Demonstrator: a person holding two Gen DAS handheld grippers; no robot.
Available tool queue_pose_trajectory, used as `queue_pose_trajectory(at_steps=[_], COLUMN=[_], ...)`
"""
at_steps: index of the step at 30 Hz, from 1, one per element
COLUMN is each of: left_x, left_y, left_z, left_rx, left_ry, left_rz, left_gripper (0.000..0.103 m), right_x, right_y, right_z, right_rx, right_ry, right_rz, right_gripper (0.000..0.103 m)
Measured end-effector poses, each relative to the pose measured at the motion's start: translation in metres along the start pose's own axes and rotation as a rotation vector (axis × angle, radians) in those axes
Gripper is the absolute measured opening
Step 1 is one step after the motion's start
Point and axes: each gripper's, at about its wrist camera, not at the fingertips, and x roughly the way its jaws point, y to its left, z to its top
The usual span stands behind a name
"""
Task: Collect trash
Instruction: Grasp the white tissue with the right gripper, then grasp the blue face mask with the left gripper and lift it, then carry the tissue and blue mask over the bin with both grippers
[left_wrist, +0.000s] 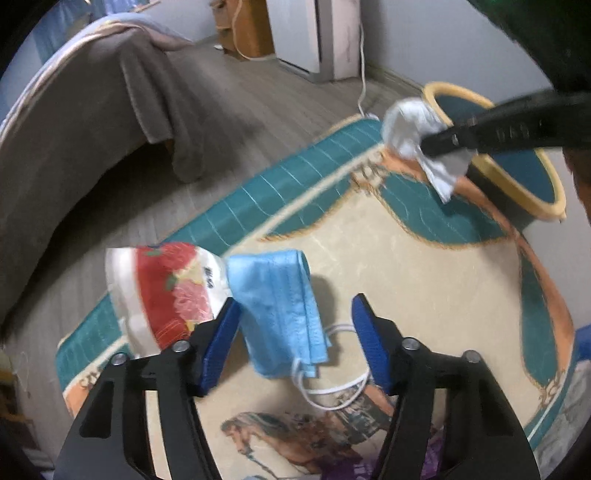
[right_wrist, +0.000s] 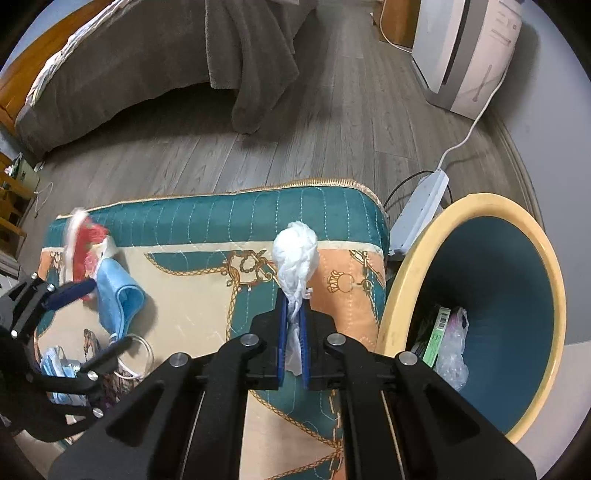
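A folded blue face mask (left_wrist: 280, 310) lies on the patterned mat (left_wrist: 424, 280) with its white ear loops trailing. My left gripper (left_wrist: 295, 301) stands open around it; the left pad is near the mask's edge and the right pad is clear of it. A red and white wrapper (left_wrist: 162, 288) lies just left of the mask. My right gripper (right_wrist: 293, 295) is shut on a crumpled white wad (right_wrist: 297, 251), held above the mat beside the yellow-rimmed teal bin (right_wrist: 480, 203). In the bin lie a green packet and a clear bag.
A bed with a grey blanket (right_wrist: 251, 55) stands beyond the mat. A white appliance (right_wrist: 469, 48), its cable and a power strip (right_wrist: 421, 214) are near the bin. More blue masks (right_wrist: 59, 365) lie at the mat's near left. Wood floor (right_wrist: 332, 129) surrounds the mat.
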Motion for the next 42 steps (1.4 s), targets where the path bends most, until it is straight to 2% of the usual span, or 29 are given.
queue_pose_trajectory(at_steps=[2, 3, 8, 10, 12, 15, 21, 26, 34, 42], left_x=[0.005, 0.007, 0.017, 0.016, 0.013, 0.003, -0.035, -0.061, -0.081, -0.114], left_y=[-0.003, -0.002, 0.007, 0.008, 0.010, 0.016, 0.019, 0.015, -0.003, -0.023], left_z=[-0.004, -0.005, -0.010, -0.011, -0.011, -0.007, 0.006, 0.011, 0.012, 0.015], left_rx=[0.017, 0.018, -0.029, -0.032, -0.051, -0.092, -0.131, -0.149, -0.138, -0.144], left_ry=[0.020, 0.032, 0.096, 0.101, 0.097, 0.067, -0.061, -0.121, -0.149, -0.201], left_rz=[0.016, 0.019, -0.003, -0.010, -0.026, -0.066, -0.093, -0.085, -0.063, -0.073], left_gripper=[0.061, 0.057, 0.047, 0.040, 0.023, 0.014, 0.013, 0.013, 0.014, 0.014], right_x=[0.000, -0.001, -0.001, -0.002, -0.004, -0.010, -0.027, -0.042, -0.071, -0.133], right_y=[-0.001, 0.000, 0.002, 0.003, 0.003, 0.002, 0.000, 0.001, 0.002, -0.001], right_z=[-0.001, -0.002, -0.001, -0.002, -0.003, -0.004, -0.006, -0.010, -0.024, -0.051], right_rx=[0.002, 0.003, -0.008, -0.014, -0.015, -0.013, -0.005, -0.013, -0.027, 0.022], right_ry=[0.002, 0.002, 0.006, 0.004, 0.000, -0.012, -0.047, -0.070, -0.105, -0.164], right_rz=[0.004, 0.006, 0.017, 0.018, 0.019, 0.019, 0.026, 0.024, 0.025, 0.025], right_gripper=[0.006, 0.006, 0.006, 0.006, 0.006, 0.006, 0.006, 0.006, 0.006, 0.006])
